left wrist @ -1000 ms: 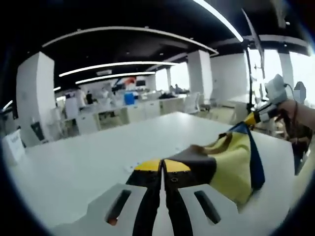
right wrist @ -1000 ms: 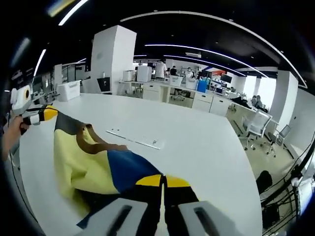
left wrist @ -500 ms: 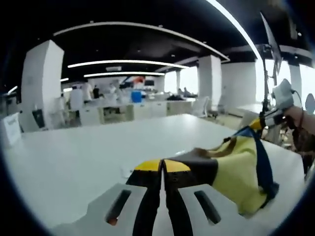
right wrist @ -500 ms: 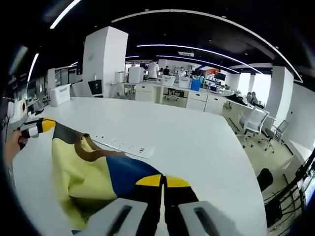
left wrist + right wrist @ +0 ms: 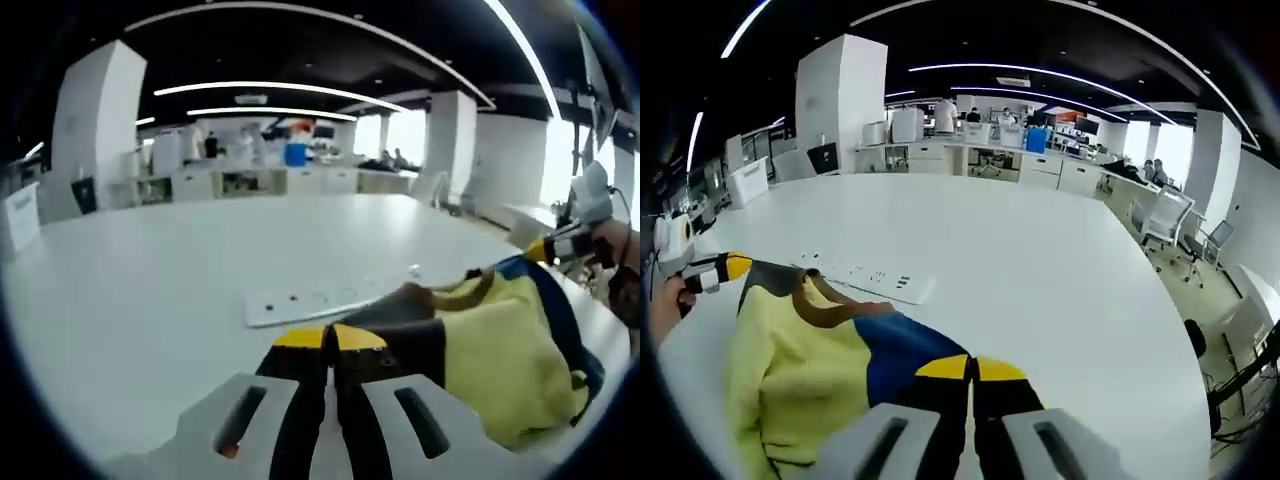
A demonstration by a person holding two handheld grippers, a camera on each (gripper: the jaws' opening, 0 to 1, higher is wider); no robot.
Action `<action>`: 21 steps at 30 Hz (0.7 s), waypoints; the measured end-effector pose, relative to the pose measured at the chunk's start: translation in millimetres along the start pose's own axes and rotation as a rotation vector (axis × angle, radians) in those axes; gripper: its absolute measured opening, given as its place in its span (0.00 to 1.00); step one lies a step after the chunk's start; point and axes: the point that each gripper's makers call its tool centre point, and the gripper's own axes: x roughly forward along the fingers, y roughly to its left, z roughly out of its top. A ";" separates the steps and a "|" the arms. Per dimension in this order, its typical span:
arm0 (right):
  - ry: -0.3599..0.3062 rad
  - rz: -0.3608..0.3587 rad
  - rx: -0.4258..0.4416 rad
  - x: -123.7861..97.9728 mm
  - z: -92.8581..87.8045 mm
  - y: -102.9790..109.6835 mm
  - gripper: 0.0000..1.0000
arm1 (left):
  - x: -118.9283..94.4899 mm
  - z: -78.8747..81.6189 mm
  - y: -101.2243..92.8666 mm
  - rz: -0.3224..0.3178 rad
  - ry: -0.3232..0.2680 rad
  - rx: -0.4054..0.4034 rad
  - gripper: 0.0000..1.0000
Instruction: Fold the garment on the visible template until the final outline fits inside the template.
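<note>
I have the left tongs (image 5: 331, 340) clenched on the garment (image 5: 500, 350), which hangs to their right above the white worktop (image 5: 150, 320). My right tongs (image 5: 971, 368) grip its blue part, the cloth bunching to their left; the pinched edge itself is probably hidden.

Garment (image 5: 810, 360) on table (image 5: 1040, 260), held between both grippers; power strip (image 5: 875, 278) behind it

Garment (image 5: 500, 350) lower edge cut off by right gripper view's bottom; part hidden behind jaws. Markings on white strip (image 5: 875, 277) on worktop (image 5: 1040, 270) too small to read.
</note>
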 end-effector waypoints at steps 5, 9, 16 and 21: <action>0.047 -0.002 0.008 20.2 -15.4 -2.6 0.00 | 13.5 -21.2 2.3 0.018 0.066 -0.006 0.00; 0.074 0.001 0.011 30.1 -25.3 -3.7 0.00 | 21.4 -30.4 1.8 0.021 0.094 -0.008 0.00; 0.087 -0.002 0.040 35.2 -29.6 -6.9 0.00 | 25.6 -31.8 2.2 0.031 0.110 0.005 0.00; 0.092 0.000 0.042 36.6 -30.5 -5.5 0.00 | 26.1 -37.9 3.1 0.034 0.133 0.025 0.00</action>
